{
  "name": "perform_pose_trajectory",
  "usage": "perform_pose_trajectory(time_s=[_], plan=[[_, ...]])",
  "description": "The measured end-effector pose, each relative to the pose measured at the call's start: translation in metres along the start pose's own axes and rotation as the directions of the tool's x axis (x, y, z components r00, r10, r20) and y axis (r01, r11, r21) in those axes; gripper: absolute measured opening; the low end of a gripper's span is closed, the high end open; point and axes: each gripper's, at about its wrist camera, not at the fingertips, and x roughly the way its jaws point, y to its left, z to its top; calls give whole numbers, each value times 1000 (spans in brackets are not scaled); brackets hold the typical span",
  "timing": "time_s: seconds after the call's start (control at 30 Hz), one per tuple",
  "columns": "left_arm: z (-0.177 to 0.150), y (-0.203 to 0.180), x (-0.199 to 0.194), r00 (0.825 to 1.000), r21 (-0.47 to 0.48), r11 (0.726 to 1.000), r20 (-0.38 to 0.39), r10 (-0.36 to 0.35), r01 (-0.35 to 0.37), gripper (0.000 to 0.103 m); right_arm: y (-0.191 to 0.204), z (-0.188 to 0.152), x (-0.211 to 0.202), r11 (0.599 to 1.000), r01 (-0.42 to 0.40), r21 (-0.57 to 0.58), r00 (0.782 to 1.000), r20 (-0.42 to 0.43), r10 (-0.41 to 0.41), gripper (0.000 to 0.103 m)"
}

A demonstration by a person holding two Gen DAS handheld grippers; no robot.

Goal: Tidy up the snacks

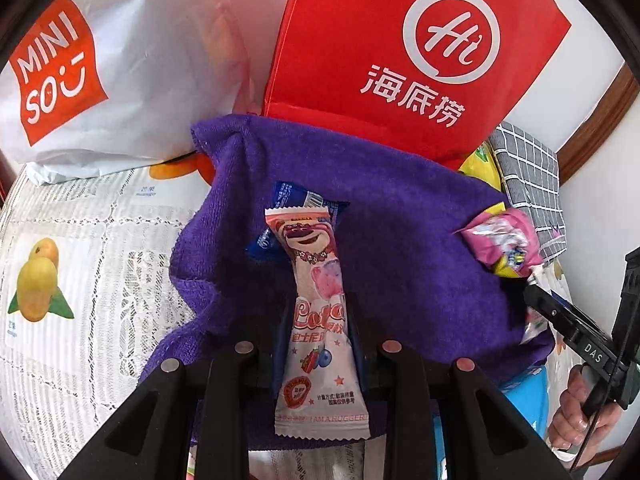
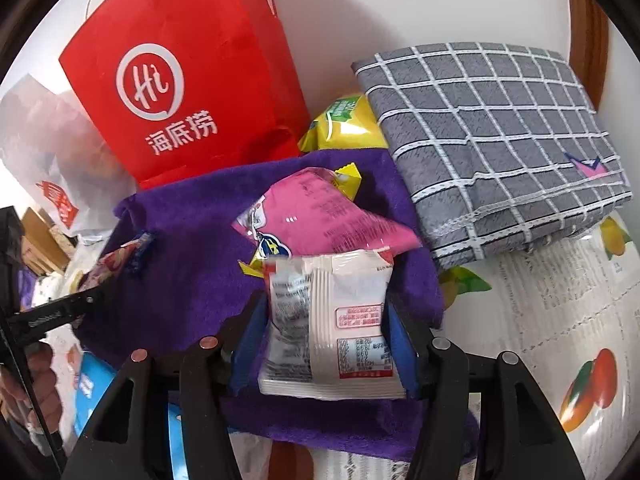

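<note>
Left gripper clamps a pink bear-print snack packet above the purple towel. Right gripper holds a white snack packet between its blue pads over the same towel. Behind the towel: pink packet, red paper bag, grey checked cloth.

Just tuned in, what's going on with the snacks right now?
A person holds a gripper in each hand over a purple towel. The left gripper is shut on a pink bear-print candy packet. The right gripper has a white snack packet between its jaws, above a pink packet on the towel.
</note>
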Motion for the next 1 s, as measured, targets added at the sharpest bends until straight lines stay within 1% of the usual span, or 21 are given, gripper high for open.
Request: perform_pose_trajectory(time_s=[0.1,0.17,0.2,0.27,0.3,0.37,0.47,0.67,0.9,1.0], plan=[[-1,1,-1,1000,-4,1000,2,3,-3,26,1,1,-5,1000,-24,-5,1000,6,24,69],[0,1,-1,1000,-9,1000,-2,8,-8,26,5,1,-12,999,-24,-25,999,28,25,70],[0,1,-2,1000,-11,1000,-2,11,-11,28,7,1,-18,999,-21,-35,999,45,23,72],[1,2,-6,1000,-11,1000,-2,24,-24,45,8,1,-28,999,-21,-37,997,74,24,73],[2,1,-8,1000,-7,1000,-1,25,-25,57,9,1,-33,999,-23,-34,996,82,26,74],[1,0,-16,999,1,1000,21,30,-30,58,8,0,-43,999,-38,-24,995,93,40,74],[-1,1,-27,998,5,999,33,48,-48,58,8,-7,-56,998,-59,-9,993,97,60,74],[-14,2,-53,998,1,999,49,46,-46,58,10,-25,-80,999,-22,-27,995,97,24,74],[-39,10,-84,998,-24,999,54,28,-26,58,11,-60,-111,999,-31,-14,996,82,32,73],[-51,10,-95,998,-26,999,55,21,-20,58,19,-79,-121,998,-43,-34,996,70,45,73]])
